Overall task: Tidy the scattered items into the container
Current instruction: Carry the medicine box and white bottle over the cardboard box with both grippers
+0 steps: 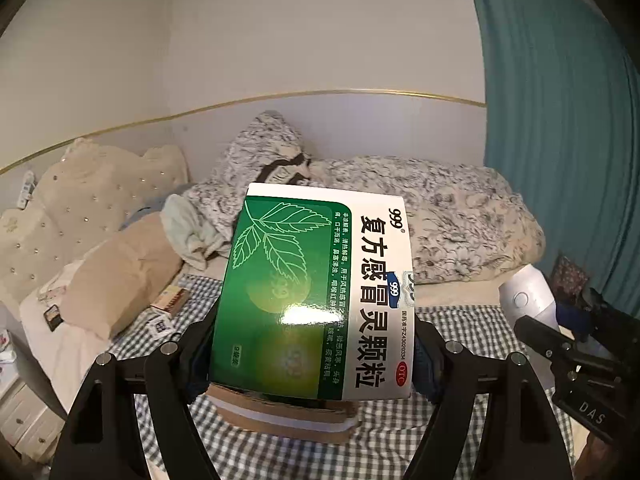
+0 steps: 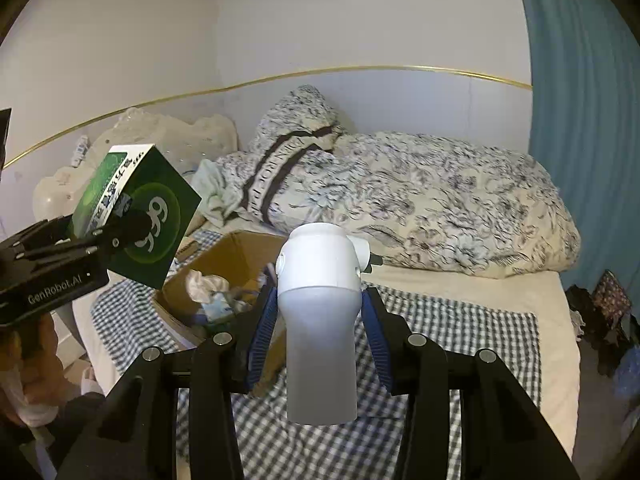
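- The left claw (image 1: 316, 356) grips a green-and-white medicine box (image 1: 312, 288), its fingers pressed on the box's two sides, holding it in the air above the bed.
- The right claw (image 2: 320, 320) is clamped on a white plastic bottle-shaped device (image 2: 320, 320), blue pads (image 2: 262, 328) against its grey body, the rounded white head pointing away.
- An open cardboard box (image 2: 236, 256) sits on the checked blanket (image 2: 460, 320), left of the white device and below the medicine box, with crumpled cloth and small items inside.
- A floral duvet (image 2: 420, 208) lies heaped at the far side of the bed.
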Demonstrator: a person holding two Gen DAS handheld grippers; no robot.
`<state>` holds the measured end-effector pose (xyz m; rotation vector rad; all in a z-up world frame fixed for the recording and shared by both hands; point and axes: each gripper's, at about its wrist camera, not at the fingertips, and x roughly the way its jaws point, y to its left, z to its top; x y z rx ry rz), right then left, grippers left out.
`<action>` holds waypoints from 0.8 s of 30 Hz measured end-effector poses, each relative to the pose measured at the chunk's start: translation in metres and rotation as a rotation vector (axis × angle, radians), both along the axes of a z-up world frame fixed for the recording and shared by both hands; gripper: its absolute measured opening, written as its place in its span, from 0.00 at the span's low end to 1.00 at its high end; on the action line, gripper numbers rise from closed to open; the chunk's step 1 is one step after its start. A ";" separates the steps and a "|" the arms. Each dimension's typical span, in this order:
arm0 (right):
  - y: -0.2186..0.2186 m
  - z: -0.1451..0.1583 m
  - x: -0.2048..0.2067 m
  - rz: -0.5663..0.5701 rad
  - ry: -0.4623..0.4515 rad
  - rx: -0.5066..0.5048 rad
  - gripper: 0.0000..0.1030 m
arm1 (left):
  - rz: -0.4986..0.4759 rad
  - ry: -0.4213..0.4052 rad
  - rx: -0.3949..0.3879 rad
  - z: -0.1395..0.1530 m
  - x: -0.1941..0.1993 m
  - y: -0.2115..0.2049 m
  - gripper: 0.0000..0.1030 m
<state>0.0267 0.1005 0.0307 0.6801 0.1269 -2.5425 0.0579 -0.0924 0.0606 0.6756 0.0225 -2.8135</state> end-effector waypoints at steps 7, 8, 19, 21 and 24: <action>-0.032 0.004 -0.011 0.072 -0.009 -0.001 0.42 | 0.048 -0.026 -0.027 -0.004 -0.003 -0.033 0.76; -0.038 0.003 -0.014 0.080 -0.011 0.000 0.42 | 0.053 -0.030 -0.031 -0.006 -0.003 -0.037 0.76; -0.092 -0.014 -0.050 0.149 -0.059 0.017 0.42 | 0.116 -0.112 0.001 -0.039 -0.035 -0.079 0.76; -0.100 -0.019 -0.057 0.157 -0.068 0.026 0.42 | 0.116 -0.127 0.018 -0.047 -0.044 -0.086 0.76; -0.113 -0.026 -0.068 0.163 -0.081 0.042 0.42 | 0.114 -0.162 0.034 -0.060 -0.059 -0.093 0.76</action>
